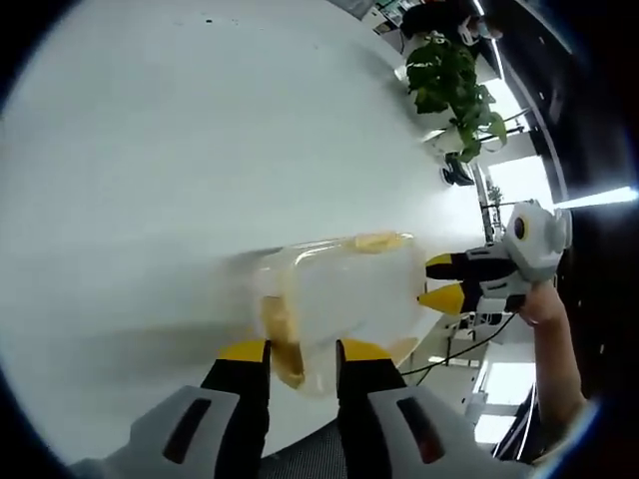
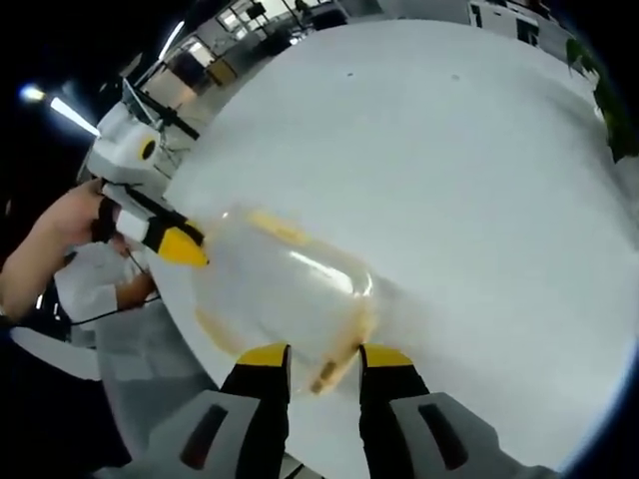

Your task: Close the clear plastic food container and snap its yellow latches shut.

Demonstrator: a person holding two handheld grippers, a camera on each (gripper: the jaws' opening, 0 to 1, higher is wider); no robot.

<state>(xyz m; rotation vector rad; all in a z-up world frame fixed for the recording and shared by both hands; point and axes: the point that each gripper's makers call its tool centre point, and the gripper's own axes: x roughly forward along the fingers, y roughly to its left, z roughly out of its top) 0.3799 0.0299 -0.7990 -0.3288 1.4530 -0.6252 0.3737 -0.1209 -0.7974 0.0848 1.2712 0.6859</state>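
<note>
Both grippers at opposite ends of the clear container, image blurred.
Left gripper and right gripper spread, straddling yellow latches; best to press them squarely, steadying the box on the white table.

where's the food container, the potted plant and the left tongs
food container (image 1: 349, 284): left gripper view, on its clear lid.
potted plant (image 1: 451, 80): left gripper view, on its green leaves.
left tongs (image 1: 303, 351): left gripper view, midway between the yellow tips.
</note>
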